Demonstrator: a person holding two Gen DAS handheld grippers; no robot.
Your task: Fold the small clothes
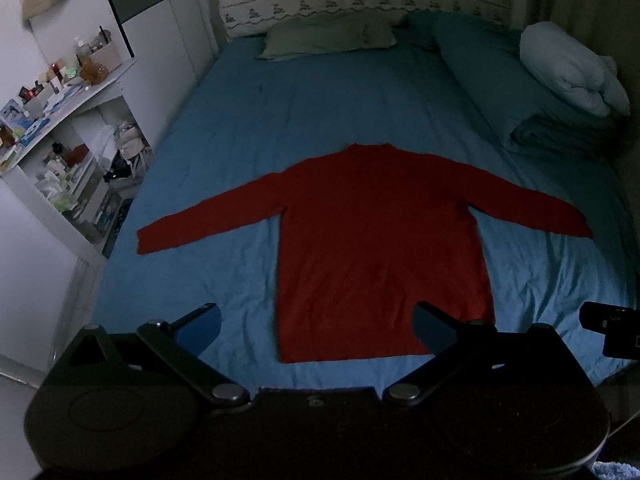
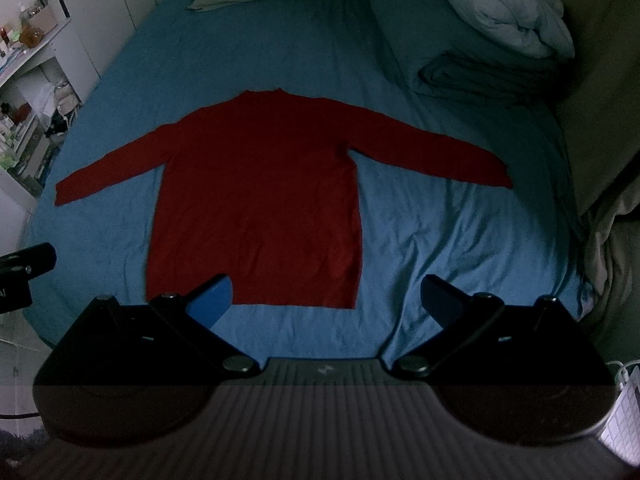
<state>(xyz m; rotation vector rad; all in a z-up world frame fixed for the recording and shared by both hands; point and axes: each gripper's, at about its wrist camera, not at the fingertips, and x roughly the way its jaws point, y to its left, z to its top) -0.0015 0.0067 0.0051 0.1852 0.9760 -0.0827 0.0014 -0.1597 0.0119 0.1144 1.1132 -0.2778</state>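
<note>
Just beyond both wide-apart tongs, L [image 1: 316,330] & R [image 2: 328,300]: red sweater [image 1: 380,248] flat on bed [image 1: 240,128].

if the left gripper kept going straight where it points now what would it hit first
Probably the red sweater: the open left gripper aims over its hem, lying flat on the blue bedsheet. Depth is unclear.

Both views are dim and bluish, with heavy fisheye bending and black vignetting at the corners. The brightest area is the white cluttered shelf unit [image 1: 68,128] at left. The long-sleeved red knit sweater [image 1: 380,248] reads dark, its texture lost to soft blur.
</note>
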